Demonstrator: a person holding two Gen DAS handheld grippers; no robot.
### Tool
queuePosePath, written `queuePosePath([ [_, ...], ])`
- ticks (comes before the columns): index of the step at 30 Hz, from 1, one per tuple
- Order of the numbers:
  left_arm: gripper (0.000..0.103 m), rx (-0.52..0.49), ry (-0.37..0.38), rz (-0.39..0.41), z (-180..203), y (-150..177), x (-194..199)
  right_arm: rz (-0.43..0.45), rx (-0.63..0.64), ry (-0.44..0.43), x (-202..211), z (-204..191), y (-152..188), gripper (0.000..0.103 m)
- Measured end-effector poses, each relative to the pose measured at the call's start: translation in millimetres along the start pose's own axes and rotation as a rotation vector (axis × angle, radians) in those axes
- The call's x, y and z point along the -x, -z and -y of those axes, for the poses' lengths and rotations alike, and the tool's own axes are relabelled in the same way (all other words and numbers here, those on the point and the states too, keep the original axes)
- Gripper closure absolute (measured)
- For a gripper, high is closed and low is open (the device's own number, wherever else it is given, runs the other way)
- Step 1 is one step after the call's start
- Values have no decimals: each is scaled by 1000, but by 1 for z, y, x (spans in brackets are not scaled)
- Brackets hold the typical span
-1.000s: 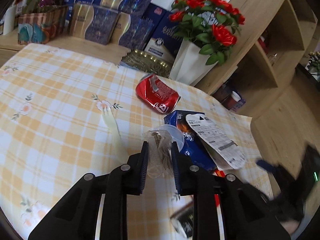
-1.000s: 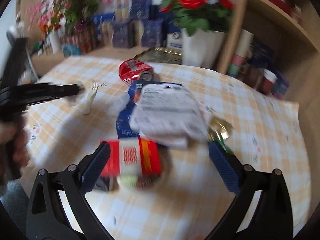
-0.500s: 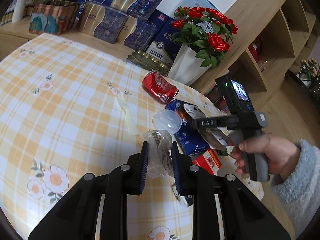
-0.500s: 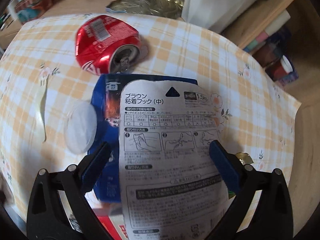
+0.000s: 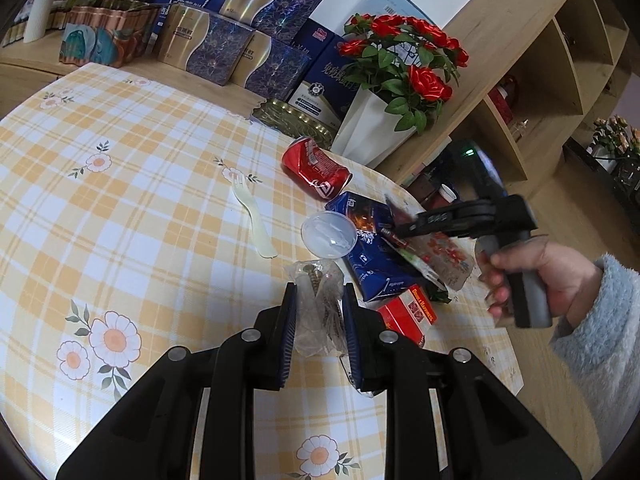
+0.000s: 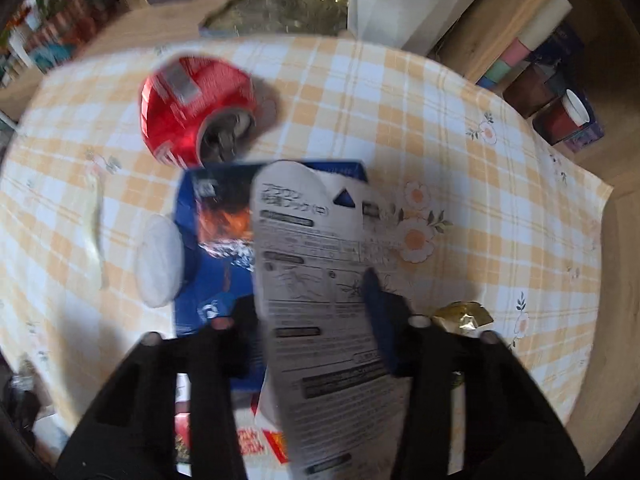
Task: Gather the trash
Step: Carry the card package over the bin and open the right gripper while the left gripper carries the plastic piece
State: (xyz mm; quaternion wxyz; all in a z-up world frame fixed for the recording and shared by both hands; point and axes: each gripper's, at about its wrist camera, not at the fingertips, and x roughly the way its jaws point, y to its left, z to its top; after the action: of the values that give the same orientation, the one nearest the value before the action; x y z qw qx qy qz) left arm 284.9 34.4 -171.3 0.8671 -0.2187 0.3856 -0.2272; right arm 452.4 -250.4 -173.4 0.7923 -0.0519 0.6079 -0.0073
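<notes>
Left claw [image 5: 318, 312] angled downward, jaws clamped on a clear wrapper [image 5: 320, 304]. Right claw [image 6: 308, 312] pointing steeply down, jaws closing around a printed card [image 6: 320, 280]; hand [image 5: 532, 268] grips its handle.

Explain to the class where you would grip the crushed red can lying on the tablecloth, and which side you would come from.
Grip the crushed red can across the middle of its dented body, coming from above. It lies on its side on the tablecloth, so the round ends offer little to pinch. The blue packet sits close by its open end, so I would probably close across the flanks instead.
</notes>
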Motion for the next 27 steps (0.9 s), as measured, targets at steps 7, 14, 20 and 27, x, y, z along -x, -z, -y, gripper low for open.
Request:
queuePosePath([
  [7,81,-28,8,8,12,1,15,126,-134,-91,45,65,21,91],
  [14,81,-77,24,4,36,11,41,289,-261,-212,91,108,76,91],
  [20,81,-153,28,-6,61,32,68,409,-281,-328,134,113,136,91],
  [27,81,-188,22,-26,74,82,104,490,-238,-451,170,83,233,91],
])
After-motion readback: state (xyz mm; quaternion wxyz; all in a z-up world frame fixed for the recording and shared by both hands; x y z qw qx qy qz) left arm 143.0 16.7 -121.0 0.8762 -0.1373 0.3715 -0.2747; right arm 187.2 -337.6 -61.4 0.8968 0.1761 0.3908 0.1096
